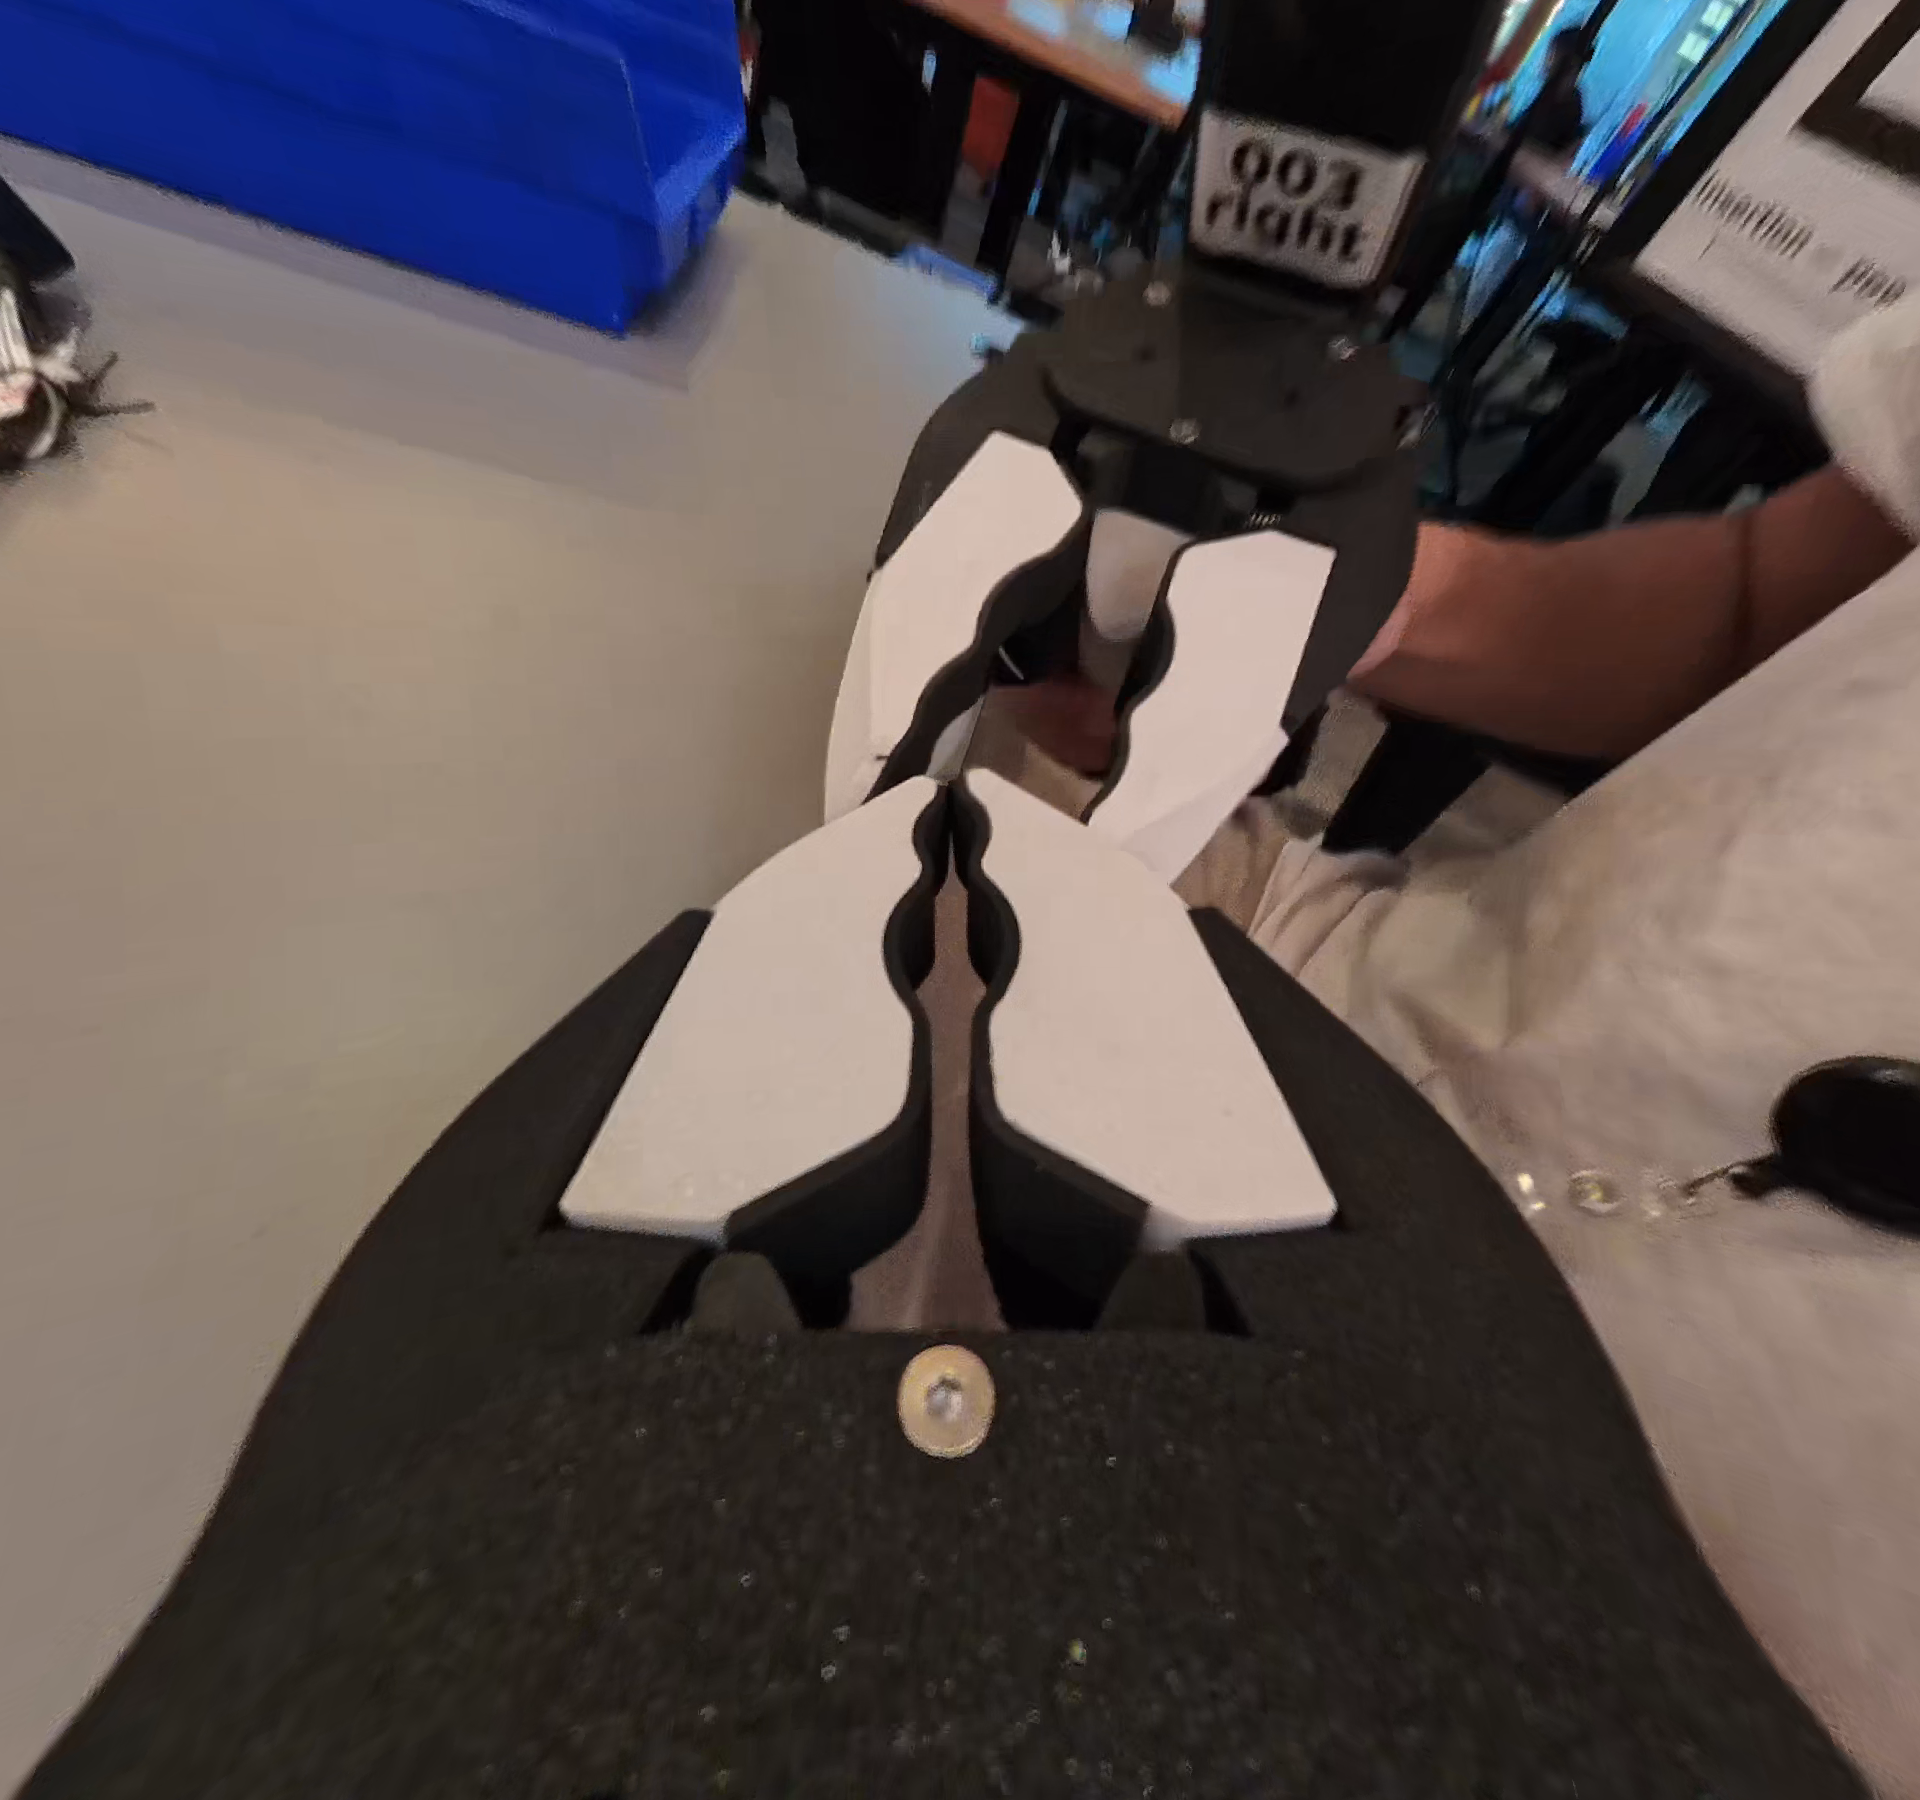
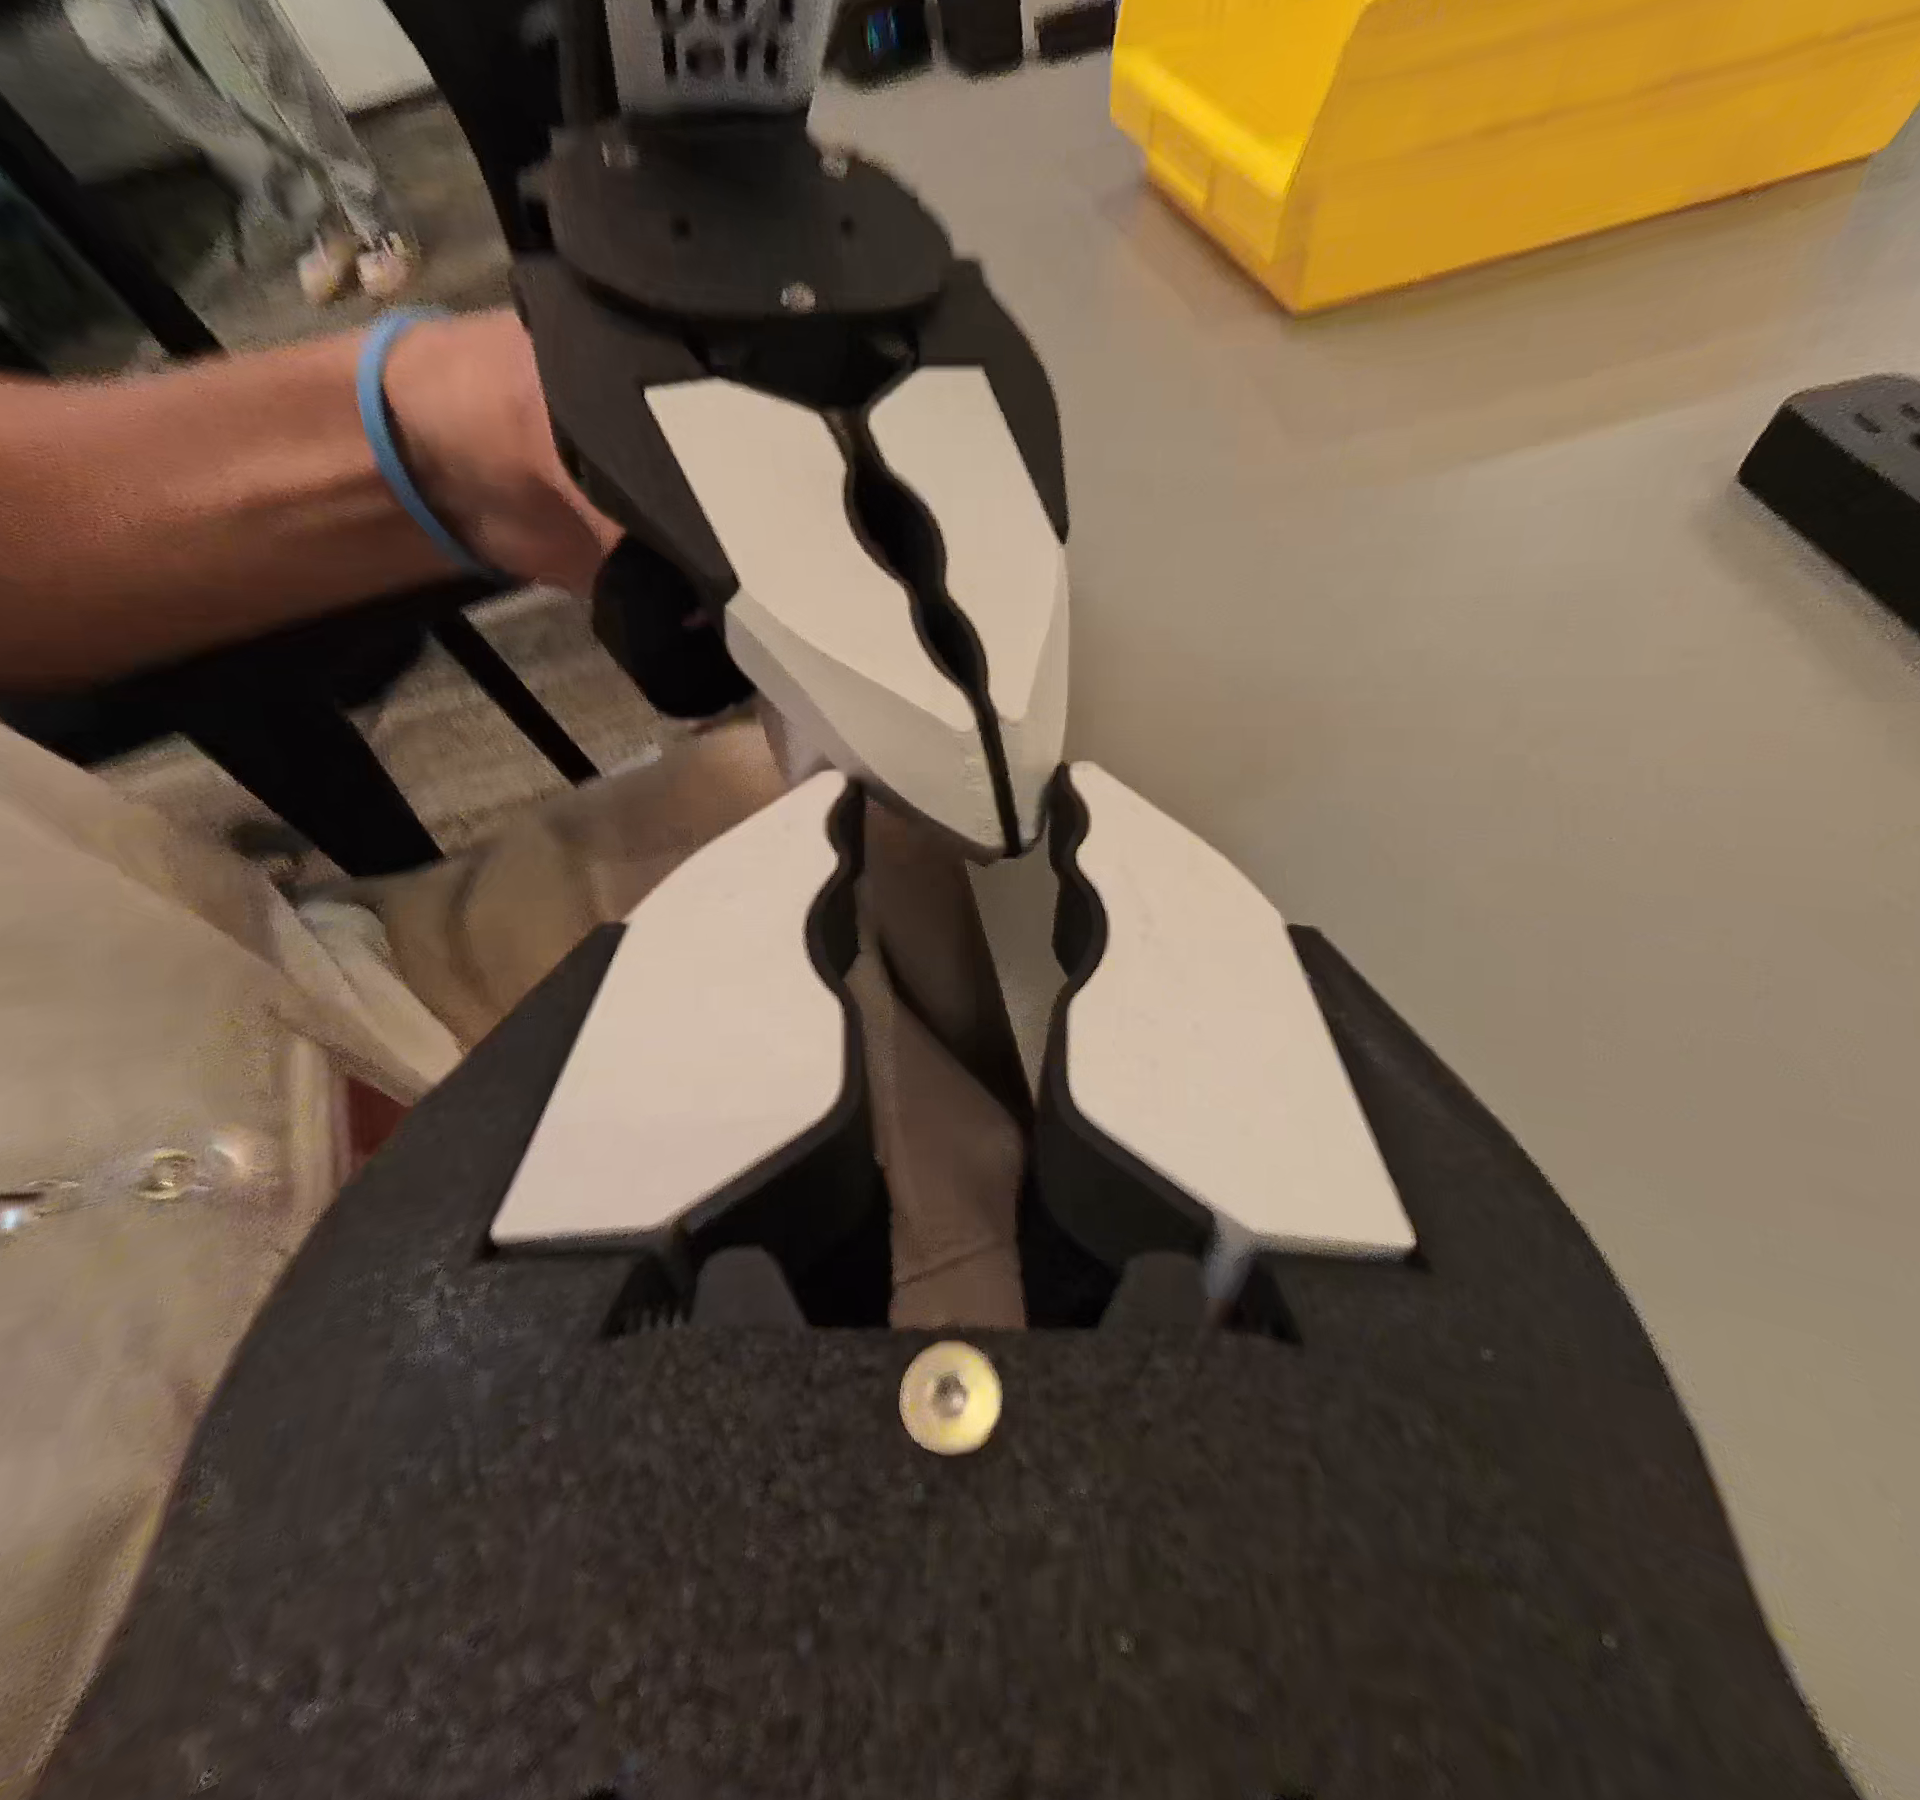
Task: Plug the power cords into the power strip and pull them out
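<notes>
My left gripper [image 1: 951, 800] is shut and empty, tips pressed together. It faces my right gripper [image 1: 1023, 753] tip to tip above the table's front edge. My right gripper [image 2: 956, 784] is open and empty. The closed tip of the left gripper [image 2: 1013, 836] sits between its fingertips; I cannot tell whether they touch. One end of a black power strip [image 2: 1849, 483] lies on the grey table [image 2: 1455, 815] at the right edge of the right wrist view, apart from both grippers. No power cords are in view.
A yellow bin [image 2: 1507, 109] stands at the far right of the table, and a blue bin [image 1: 364, 88] at the far left. The person's arms [image 1: 1610, 628] [image 2: 260, 503] and light clothing [image 1: 1558, 1127] lie close behind the grippers. Other desks stand beyond.
</notes>
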Demonstrator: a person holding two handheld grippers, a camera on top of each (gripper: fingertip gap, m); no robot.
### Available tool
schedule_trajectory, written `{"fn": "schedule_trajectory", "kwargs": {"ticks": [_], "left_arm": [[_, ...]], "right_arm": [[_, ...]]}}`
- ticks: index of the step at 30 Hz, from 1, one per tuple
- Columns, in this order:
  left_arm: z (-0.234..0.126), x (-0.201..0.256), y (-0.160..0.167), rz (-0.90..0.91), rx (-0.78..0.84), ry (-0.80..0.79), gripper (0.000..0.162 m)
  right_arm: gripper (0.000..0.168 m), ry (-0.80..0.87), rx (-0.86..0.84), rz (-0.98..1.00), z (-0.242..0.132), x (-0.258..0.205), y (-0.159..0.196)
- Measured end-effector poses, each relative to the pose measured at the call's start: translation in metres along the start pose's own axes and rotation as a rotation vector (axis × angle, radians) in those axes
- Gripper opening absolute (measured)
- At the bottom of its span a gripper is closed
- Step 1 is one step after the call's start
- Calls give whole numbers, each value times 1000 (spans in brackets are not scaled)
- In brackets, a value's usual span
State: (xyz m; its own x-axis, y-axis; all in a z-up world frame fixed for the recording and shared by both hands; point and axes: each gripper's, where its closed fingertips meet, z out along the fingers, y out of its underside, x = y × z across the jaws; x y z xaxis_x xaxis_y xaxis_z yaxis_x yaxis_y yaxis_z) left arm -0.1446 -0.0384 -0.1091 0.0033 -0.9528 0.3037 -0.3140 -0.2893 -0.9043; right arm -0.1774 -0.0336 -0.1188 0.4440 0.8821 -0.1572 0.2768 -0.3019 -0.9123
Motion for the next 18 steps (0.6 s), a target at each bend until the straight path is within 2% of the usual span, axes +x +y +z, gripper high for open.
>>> {"fn": "schedule_trajectory", "kwargs": {"ticks": [2,6,11,14,18], "left_arm": [[1,2,-7,-10,19,5,0],[6,2,3,-19,-58,81,0],[13,-2,0,-35,-51,53,0],[16,-3,5,-41,-82,53,0],[18,14,1,-81,-50,228,0]], "right_arm": [[33,-18,36,20,-6,0,-7],[31,0,-22,-20,-6,2,4],[32,-30,25,2,-10,10,5],[32,-41,-7,-26,-9,12,10],[40,-157,48,-48,-10,1,6]]}}
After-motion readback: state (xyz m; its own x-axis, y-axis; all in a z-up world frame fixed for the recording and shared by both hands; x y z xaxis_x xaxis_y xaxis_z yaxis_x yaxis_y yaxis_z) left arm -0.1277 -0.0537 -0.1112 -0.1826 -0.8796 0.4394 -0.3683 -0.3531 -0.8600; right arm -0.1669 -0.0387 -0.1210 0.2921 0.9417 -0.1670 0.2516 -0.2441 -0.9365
